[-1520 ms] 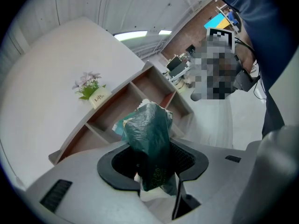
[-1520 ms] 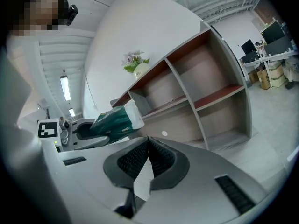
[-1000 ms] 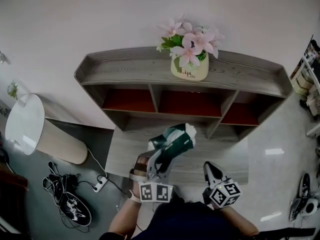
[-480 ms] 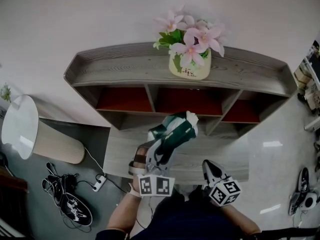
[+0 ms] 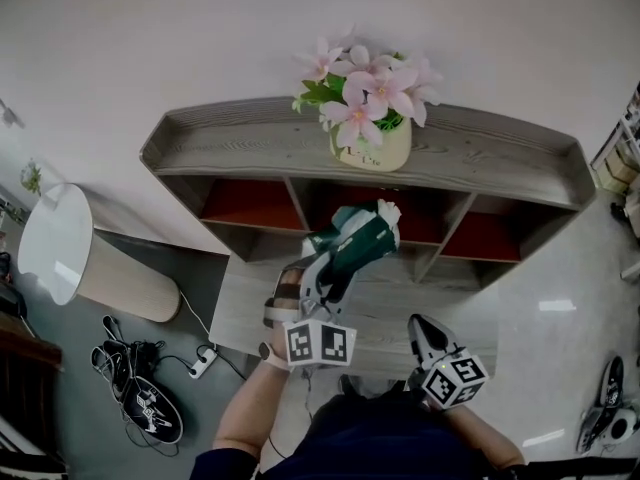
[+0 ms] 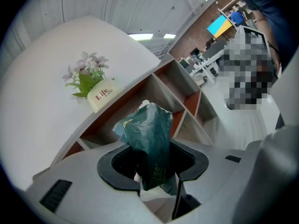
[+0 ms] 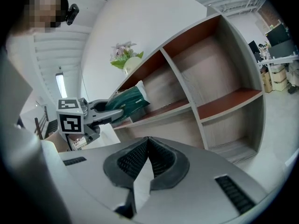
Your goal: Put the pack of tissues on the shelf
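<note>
A cream vase (image 5: 372,150) printed "Life" is standing on the top of the shelf (image 5: 230,138), about midway along it and nearer its back edge. It is holding pink flowers (image 5: 362,86) with green leaves. On the glossy grey floor (image 5: 560,313), off the shelf's left end, a beige drum (image 5: 125,283) with a white round top is standing near the white wall (image 5: 200,28). In front of the drum, black cables (image 5: 120,363) are lying tangled beside a white power strip (image 5: 202,367). Off the shelf's right end, a black shoe (image 5: 612,378) is lying on the floor.
</note>
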Available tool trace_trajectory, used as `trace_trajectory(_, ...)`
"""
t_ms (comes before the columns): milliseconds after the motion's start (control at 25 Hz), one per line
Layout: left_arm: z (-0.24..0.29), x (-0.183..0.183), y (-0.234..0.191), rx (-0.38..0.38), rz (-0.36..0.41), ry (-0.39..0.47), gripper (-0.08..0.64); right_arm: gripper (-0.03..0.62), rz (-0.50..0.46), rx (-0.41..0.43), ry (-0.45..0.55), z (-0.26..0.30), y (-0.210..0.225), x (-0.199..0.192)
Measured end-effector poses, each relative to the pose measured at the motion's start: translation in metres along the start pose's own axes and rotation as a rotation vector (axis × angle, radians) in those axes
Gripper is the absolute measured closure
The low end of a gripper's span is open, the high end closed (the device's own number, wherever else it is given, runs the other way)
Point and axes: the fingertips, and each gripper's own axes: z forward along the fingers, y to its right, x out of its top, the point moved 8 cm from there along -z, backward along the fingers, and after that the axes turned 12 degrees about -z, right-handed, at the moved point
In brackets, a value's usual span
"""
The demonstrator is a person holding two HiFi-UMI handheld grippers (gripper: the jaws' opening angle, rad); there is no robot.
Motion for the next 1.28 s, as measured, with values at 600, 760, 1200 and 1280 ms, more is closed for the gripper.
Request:
trace_trajectory(600,0.072,0.007,-0.018,0.061,0.027,-0.044,0.364,0.581,0.013,0.027,-0.026,0.006,0.03,0.002)
trace_trajectory(760,0.09,0.002,-0.02,0.064,0.057,-0.063,0.364,0.581,0.013,0.025,-0.029,0.008,0.037,0.002)
trace_trajectory(1200,0.115,-0.016,-0.021,0.084,0.117,-0.16,0.362,0.581,0.019,0.023,-0.038,0.007,0.044,0.0)
trace_trajectory(1280,0.119,-0.018,-0.02,0.084,0.141,-0.187,0.36,0.581,0.018,0.025,-0.037,0.008,0.044,0.0)
